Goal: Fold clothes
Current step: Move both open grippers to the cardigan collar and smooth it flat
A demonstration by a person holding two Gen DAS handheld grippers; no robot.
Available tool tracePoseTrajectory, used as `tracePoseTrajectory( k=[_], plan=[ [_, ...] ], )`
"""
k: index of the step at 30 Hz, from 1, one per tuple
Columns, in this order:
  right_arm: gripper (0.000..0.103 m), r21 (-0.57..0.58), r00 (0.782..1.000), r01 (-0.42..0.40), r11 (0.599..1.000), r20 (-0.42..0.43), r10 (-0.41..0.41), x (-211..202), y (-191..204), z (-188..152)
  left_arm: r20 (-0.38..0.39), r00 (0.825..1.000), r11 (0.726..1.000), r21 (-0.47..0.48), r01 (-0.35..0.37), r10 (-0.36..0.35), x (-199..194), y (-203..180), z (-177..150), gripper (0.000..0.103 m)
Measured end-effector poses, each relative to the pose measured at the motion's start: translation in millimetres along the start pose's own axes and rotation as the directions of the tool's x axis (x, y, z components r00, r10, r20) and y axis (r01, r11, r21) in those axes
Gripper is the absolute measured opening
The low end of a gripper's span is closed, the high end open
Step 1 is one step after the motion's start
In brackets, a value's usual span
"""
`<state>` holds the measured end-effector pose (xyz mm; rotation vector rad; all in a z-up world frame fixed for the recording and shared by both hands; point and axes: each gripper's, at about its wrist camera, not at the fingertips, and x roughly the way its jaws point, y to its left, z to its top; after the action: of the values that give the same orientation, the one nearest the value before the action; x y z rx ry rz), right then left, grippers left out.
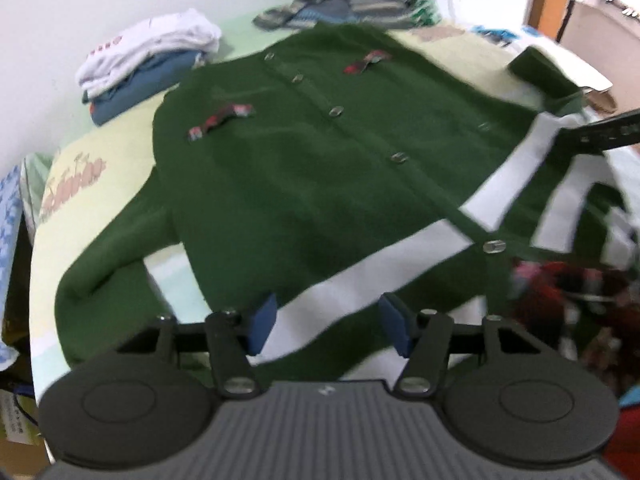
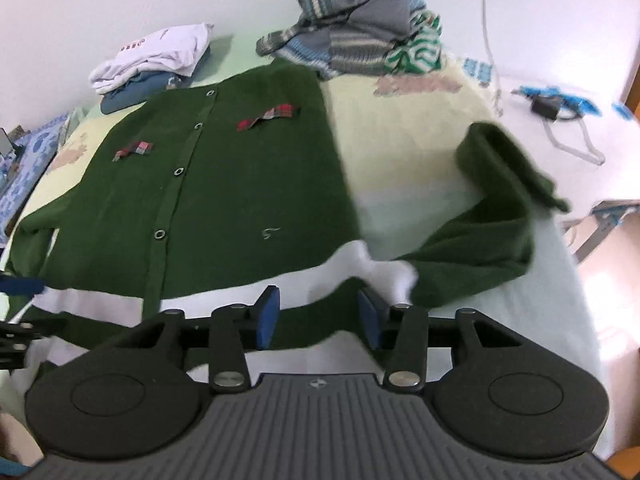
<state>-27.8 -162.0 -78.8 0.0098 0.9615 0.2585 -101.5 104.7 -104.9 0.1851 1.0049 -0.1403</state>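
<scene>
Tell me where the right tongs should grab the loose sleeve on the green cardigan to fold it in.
Probably at the cuff end of the sleeve. It is the far tip, it stands up off the bed, and it is thick enough to pinch. Come in from the right, over bare bedding, with the right tongs, which are open near the white hem. The sleeve bends away from the cardigan, so carrying the cuff leftward should lay it across the body.

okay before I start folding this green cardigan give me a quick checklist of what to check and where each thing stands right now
1. Cardigan lies front up, buttoned, body flat: ok.
2. Right sleeve laid straight: not ok, it bends away and doubles over at the cuff.
3. Left gripper open at the white band: ok.
4. Right gripper open at the collar edge: ok.
5. Fabric between either gripper's fingers: cannot tell.
6. Folded stack and knit pile clear of the cardigan: stack ok, pile touches its hem.
</scene>
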Motion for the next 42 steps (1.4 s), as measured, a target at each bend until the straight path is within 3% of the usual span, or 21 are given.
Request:
tracePoseTrajectory(
  k=[1,4,7,10,15,20,23,26,29,32,35,37,39,41,42],
  plan=[
    [0.044,0.009,1.0,0.018,1.0,-0.006,-0.018,2,-1,-2,0.003,1.0,1.0,-0.004,-0.005,0.005,3,3,-1,0.068],
    [0.035,0.034,0.997,0.07,0.997,-0.02,-0.07,4,-5,-6,0.01,1.0,0.999,-0.029,-0.014,0.014,6,18,-2,0.07],
    [0.036,0.028,0.997,0.08,0.996,-0.014,-0.08,2,2,-5,0.032,0.999,0.998,-0.056,-0.033,0.035,7,35,5,0.067],
    [0.037,-0.036,0.998,0.02,0.999,0.061,-0.018,1,13,9,0.078,0.997,0.992,-0.124,-0.018,0.028,9,55,27,0.067],
    [0.041,-0.102,0.993,-0.047,0.994,0.102,0.057,35,12,73,0.143,0.971,0.969,-0.184,-0.166,0.194,36,90,87,0.073],
    [0.045,-0.051,0.987,-0.133,0.99,0.081,0.137,90,-13,154,0.086,0.959,0.922,-0.31,-0.231,0.27,75,140,140,0.075],
    [0.05,-0.058,0.984,-0.156,0.986,0.084,0.16,121,-18,198,0.031,0.948,0.9,-0.324,-0.29,0.317,105,162,163,0.072],
    [0.051,-0.04,0.984,-0.16,0.986,0.072,0.162,159,-21,233,-0.017,0.961,0.895,-0.361,-0.262,0.275,132,182,177,0.072],
    [0.051,0.039,0.97,-0.242,0.969,0.005,0.242,194,-26,254,-0.006,0.974,0.897,-0.389,-0.212,0.228,141,190,182,0.076],
    [0.048,0.071,0.945,-0.311,0.948,-0.082,0.316,216,-19,260,-0.011,0.98,0.91,-0.371,-0.187,0.197,151,192,186,0.076],
    [0.043,0.107,0.914,-0.387,0.916,-0.083,0.396,218,-14,265,0.013,0.991,0.921,-0.372,-0.116,0.131,153,199,189,0.065],
    [0.038,0.168,0.876,-0.461,0.871,-0.075,0.477,218,-14,267,0.04,0.997,0.921,-0.385,-0.051,0.072,151,206,191,0.063],
    [0.039,0.187,0.859,-0.49,0.852,-0.062,0.508,217,-12,269,0.077,0.997,0.92,-0.391,0.001,0.031,149,211,192,0.064],
    [0.036,0.171,0.878,-0.459,0.872,-0.063,0.475,220,-6,272,0.08,0.997,0.917,-0.4,0.012,0.022,152,214,196,0.063],
    [0.026,0.133,0.895,-0.434,0.891,-0.052,0.443,218,-1,271,0.068,0.997,0.917,-0.398,0.001,0.028,155,213,198,0.061]
  ],
)
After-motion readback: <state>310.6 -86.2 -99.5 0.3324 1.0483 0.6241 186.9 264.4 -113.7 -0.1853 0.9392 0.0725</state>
